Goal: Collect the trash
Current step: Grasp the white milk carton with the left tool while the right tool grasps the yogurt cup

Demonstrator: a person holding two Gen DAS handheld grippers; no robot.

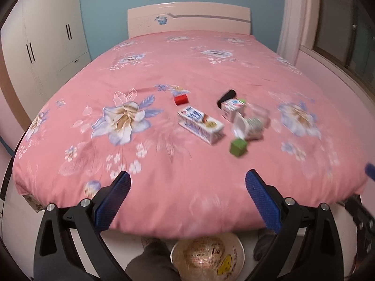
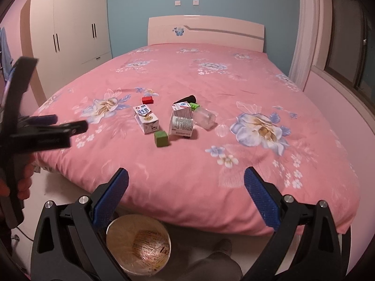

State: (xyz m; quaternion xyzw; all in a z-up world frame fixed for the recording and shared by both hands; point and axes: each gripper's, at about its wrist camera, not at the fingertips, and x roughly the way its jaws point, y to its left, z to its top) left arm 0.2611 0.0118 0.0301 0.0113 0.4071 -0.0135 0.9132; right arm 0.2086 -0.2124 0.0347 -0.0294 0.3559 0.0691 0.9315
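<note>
Nearby, green cube (image 2: 161, 138), milk carton (image 2: 146, 119), bowl (image 2: 138, 245)

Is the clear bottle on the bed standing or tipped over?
Tipped over: the clear bottle lies on its side on the bedspread, beside the small cartons.

both wrist views at bed (image 1: 164, 75) foot, facing headboard (image 2: 206, 32)

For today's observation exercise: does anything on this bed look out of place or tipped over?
Yes. Litter sits mid-bed: a milk carton lying flat, a clear bottle tipped over, a foil-lidded cup on its side, plus red and green blocks.
</note>
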